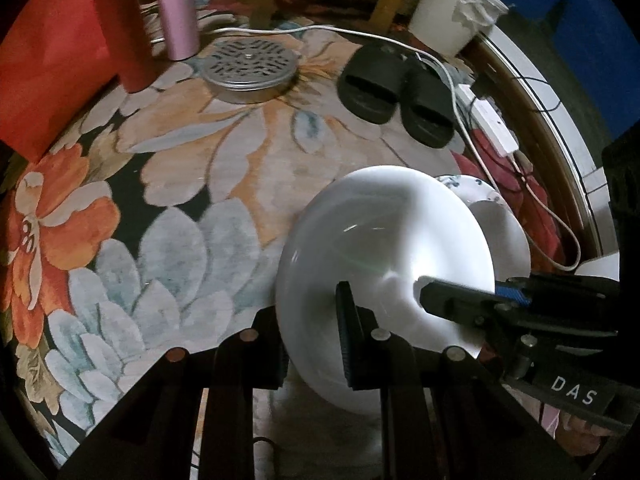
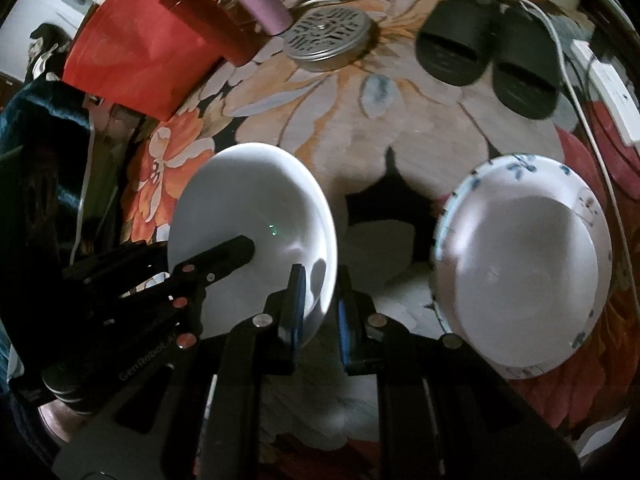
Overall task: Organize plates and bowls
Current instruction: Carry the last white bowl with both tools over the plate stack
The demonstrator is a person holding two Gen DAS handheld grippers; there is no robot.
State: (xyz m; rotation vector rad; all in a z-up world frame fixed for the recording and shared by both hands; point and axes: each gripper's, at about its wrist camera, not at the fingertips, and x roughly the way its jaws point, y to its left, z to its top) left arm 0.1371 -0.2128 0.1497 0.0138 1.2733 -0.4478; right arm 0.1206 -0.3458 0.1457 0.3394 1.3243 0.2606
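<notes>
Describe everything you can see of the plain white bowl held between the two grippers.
The plain white bowl is round, glossy and ceramic-looking, with a smooth undecorated inside that catches bright glare. It appears empty and unbroken. It is tilted up on edge above the floral rug, not lying flat. The left gripper and the right gripper each have their jaws clamped on its rim, at opposite sides. Beside it, apart, sits a stack of white bowls, the lowest with blue markings.

Patterned plate (image 1: 472, 188) mostly hidden behind bowl (image 1: 384, 256)
</notes>
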